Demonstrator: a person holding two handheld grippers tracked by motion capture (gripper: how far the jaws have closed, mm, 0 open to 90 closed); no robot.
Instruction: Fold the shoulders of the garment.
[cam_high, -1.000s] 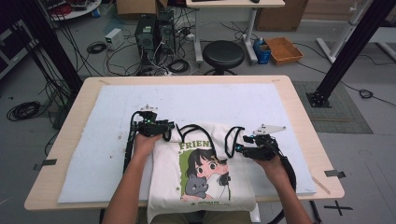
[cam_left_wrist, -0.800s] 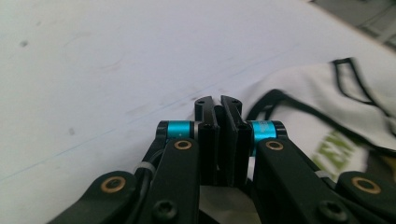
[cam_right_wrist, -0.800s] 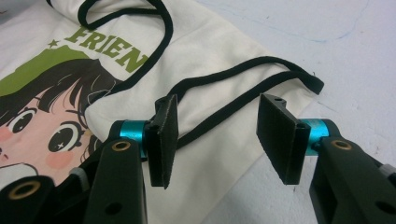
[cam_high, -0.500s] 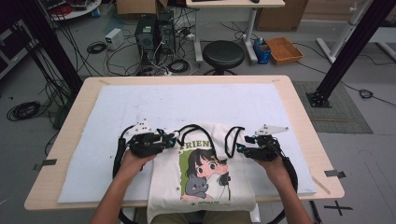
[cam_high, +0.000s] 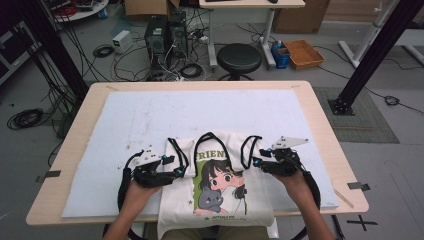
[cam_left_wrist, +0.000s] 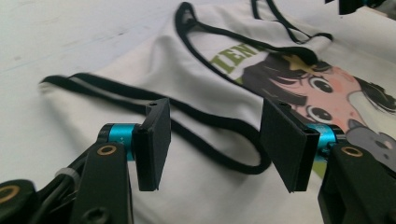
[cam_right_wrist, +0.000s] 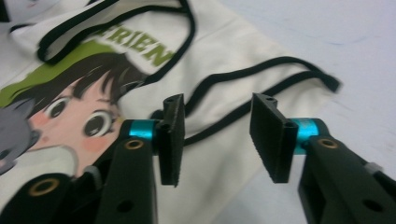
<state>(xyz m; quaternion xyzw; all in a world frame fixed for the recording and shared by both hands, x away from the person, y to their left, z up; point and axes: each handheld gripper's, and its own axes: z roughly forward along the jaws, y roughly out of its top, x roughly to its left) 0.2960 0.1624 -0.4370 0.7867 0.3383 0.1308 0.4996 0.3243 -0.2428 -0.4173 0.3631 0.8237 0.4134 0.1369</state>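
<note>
Lying flat at lower centre of the high view: white sleeveless shirt (cam_high: 220, 185) with black trim and a cartoon girl print (cam_high: 222, 182), hem hanging over the near edge of the table (cam_high: 320, 115), upper part resting on the white mat (cam_high: 150, 115). Sitting at lower left of that view, just beside the shirt's left armhole: left gripper (cam_high: 172, 167), jaws having just been opening, now standing well apart, pinching nothing. In the left gripper view, black-trimmed armhole strap (cam_left_wrist: 219, 126) lying between and beyond the open pads (cam_left_wrist: 156, 140), not being pressed. Sitting at lower right of the high view, by the other armhole: right gripper (cam_high: 257, 162), jaws having just been closing a little, gap between them remaining. In the right gripper view, pads (cam_right_wrist: 173, 135) hovering over the black-trimmed edge (cam_right_wrist: 243, 109) of the shirt, cloth lying between them but not being squeezed. Both hands (cam_high: 137, 192) gripping the tool bodies, forearms coming in from the bottom edge.
</note>
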